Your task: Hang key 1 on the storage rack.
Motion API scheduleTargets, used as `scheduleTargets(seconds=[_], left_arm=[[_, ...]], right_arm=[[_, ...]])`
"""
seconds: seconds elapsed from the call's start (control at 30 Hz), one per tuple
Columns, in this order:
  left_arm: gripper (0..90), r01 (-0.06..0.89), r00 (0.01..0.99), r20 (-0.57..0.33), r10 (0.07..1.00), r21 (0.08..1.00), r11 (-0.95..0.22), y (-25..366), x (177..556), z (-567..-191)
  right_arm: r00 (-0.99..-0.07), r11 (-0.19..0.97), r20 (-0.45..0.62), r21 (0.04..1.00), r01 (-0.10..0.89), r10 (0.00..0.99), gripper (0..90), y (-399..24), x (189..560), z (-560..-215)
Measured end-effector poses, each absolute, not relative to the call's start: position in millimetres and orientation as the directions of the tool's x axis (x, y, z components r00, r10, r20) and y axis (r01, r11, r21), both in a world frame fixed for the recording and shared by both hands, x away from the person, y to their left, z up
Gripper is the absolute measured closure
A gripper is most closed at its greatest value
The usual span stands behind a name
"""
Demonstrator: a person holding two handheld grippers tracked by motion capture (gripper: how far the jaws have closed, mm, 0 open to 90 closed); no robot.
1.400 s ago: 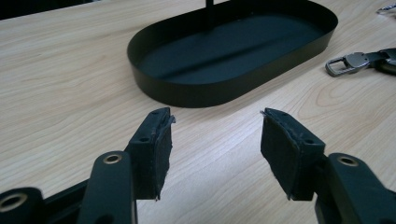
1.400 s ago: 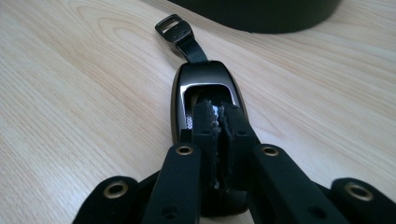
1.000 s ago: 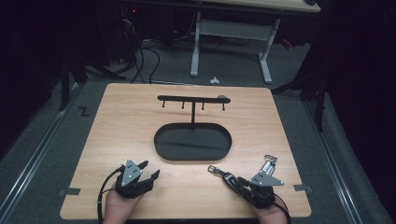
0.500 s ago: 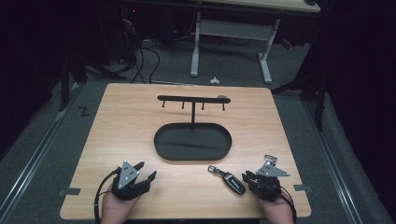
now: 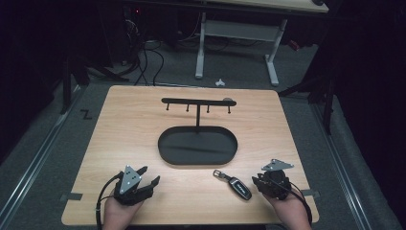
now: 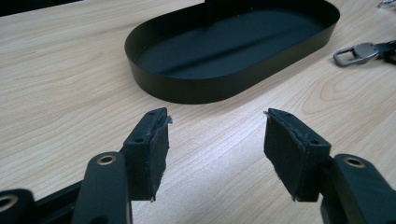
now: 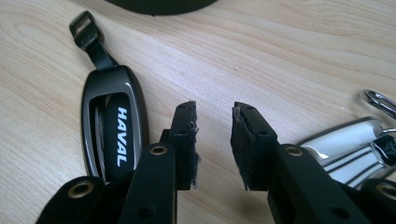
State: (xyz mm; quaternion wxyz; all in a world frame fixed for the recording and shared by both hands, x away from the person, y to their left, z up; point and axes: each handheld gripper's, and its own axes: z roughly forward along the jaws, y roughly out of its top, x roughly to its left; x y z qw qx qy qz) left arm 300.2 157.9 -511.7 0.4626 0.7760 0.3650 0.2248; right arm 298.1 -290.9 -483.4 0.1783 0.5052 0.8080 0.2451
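Note:
A dark key fob (image 5: 235,185) marked HAVAL (image 7: 114,133), with a strap and metal buckle, lies flat on the wooden table (image 5: 124,124) in front of the black oval tray (image 5: 165,146). My right gripper (image 5: 262,179) rests just right of the fob. Its jaws (image 7: 212,109) stand slightly apart with nothing between them. My left gripper (image 5: 148,175) sits near the front left edge, open wide (image 6: 215,116) and empty, facing the tray (image 6: 187,88). The fob's buckle (image 6: 357,52) shows at the far right of the left gripper view.
A black T-shaped rack with small hooks (image 5: 197,102) rises from the tray's back. A shiny silver object with black stripes (image 7: 348,147) lies right beside the right jaw. Desk legs and cables stand on the floor beyond the table's far edge.
My right gripper has let go of the key fob and drawn back to the right, leaving it on the table. The left gripper has hardly moved.

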Motion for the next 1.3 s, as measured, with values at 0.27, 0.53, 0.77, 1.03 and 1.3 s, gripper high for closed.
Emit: scheduleTargets(seconds=[0.27, 0.53, 0.77, 1.03, 1.3], left_arm=[[41.2, 0.347, 0.642, 0.001, 0.767, 0.891, -0.292, 158.1, 298.5, -509.0], [41.6, 0.322, 0.644, 0.051, 0.764, 0.887, -0.330, 155.9, 296.3, -511.8], [41.4, 0.316, 0.651, 0.052, 0.757, 0.888, -0.334, 154.7, 296.1, -512.1], [40.0, 0.313, 0.663, 0.059, 0.747, 0.884, -0.348, 154.0, 296.6, -513.0], [40.0, 0.305, 0.659, 0.062, 0.750, 0.889, -0.342, 155.7, 296.2, -511.7]], right_arm=[[-0.459, 0.421, -0.047, 0.487, 0.765, 0.887, 62.8, -291.3, 306.7, -477.9], [-0.492, 0.474, -0.057, 0.385, 0.792, 0.869, 60.4, -289.7, 311.9, -479.6], [-0.529, 0.524, -0.067, 0.291, 0.801, 0.846, 55.3, -285.4, 321.1, -474.0], [-0.551, 0.551, -0.055, 0.191, 0.813, 0.833, 49.4, -277.3, 331.8, -473.4], [-0.573, 0.577, -0.069, 0.114, 0.809, 0.817, 46.1, -271.3, 340.2, -471.3]])
